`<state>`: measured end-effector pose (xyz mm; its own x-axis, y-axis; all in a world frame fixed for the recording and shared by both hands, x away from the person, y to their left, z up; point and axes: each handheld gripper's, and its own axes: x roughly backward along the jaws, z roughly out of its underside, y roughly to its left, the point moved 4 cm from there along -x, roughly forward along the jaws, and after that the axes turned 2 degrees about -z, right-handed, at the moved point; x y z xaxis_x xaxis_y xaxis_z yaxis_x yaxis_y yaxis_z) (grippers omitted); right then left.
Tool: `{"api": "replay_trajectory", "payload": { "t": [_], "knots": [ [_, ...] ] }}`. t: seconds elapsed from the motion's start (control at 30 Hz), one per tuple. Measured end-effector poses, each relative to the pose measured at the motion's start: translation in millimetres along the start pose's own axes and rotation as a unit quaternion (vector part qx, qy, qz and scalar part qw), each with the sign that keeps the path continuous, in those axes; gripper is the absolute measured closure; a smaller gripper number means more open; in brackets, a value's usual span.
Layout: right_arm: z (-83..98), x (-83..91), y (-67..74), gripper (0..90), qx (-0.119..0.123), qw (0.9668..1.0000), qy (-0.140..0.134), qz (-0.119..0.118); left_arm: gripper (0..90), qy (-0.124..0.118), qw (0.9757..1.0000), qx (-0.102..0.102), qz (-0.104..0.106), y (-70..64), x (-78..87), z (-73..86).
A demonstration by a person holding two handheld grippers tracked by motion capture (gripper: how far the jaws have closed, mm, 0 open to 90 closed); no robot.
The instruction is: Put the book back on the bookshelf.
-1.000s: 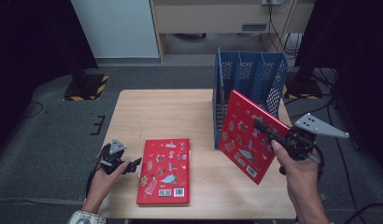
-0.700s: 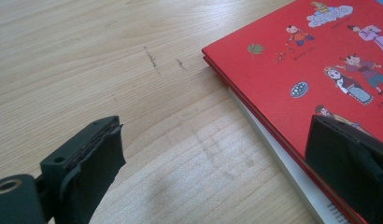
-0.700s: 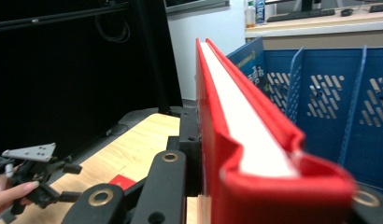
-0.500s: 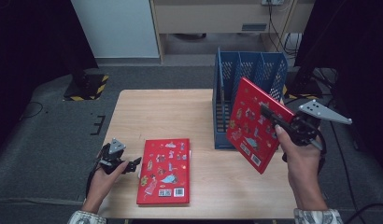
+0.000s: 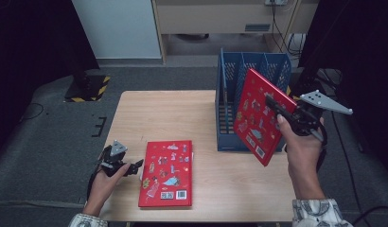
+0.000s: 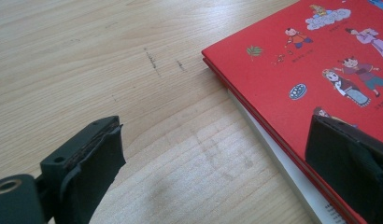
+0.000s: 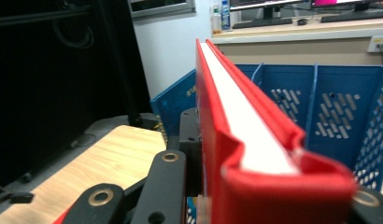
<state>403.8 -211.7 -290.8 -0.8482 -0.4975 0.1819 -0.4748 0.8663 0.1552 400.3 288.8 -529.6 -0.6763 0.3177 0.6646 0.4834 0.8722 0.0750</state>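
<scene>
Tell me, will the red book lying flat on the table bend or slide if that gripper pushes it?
The flat red book probably stays stiff: its hard cover looks thick and straight. It may slide easily over the smooth wooden table. Lying flat, it shouldn't tip. The open left gripper sits beside its edge.

Even overhead light brightens the table (image 5: 182, 113) against dark surroundings, with nearby objects blurred in both gripper views.

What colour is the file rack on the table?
Blue, with perforated walls; the file rack shows best in the high view.
</scene>
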Motion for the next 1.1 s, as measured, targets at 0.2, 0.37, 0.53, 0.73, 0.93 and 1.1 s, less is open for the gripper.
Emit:
{"api": "replay_trajectory", "payload": {
  "t": [0.2, 0.37, 0.53, 0.73, 0.93, 1.1],
  "knots": [
    [-2.7, -11.1, -6.6, 79.7, 0.011, 0.9996, 0.000, 0.025, 3.7, -0.002, 1.0000, 0.002, 0.000, 0.4, 0.1, -0.4],
    [-3.2, -22.1, -12.2, 79.8, 0.008, 0.9992, 0.004, 0.038, 3.6, -0.005, 1.0000, 0.004, -0.001, 0.9, 1.2, -0.8],
    [-5.6, -31.5, -16.0, 79.8, 0.013, 0.9986, 0.006, 0.051, 3.6, -0.007, 0.9999, 0.008, -0.001, 2.0, 2.2, -0.6],
    [-7.1, -41.3, -22.6, 79.8, 0.007, 0.9979, 0.006, 0.063, 3.6, -0.011, 0.9999, 0.012, 0.000, 2.5, 2.4, -1.1],
    [-9.1, -51.5, -28.2, 79.8, 0.006, 0.9971, 0.011, 0.076, 3.6, -0.012, 0.9999, 0.010, -0.001, 2.5, 2.7, -1.8],
    [-11.6, -55.9, -31.0, 79.8, 0.007, 0.9965, 0.008, 0.083, 3.6, -0.010, 0.9999, 0.007, -0.001, 1.8, 2.3, -1.6]
  ]
}}
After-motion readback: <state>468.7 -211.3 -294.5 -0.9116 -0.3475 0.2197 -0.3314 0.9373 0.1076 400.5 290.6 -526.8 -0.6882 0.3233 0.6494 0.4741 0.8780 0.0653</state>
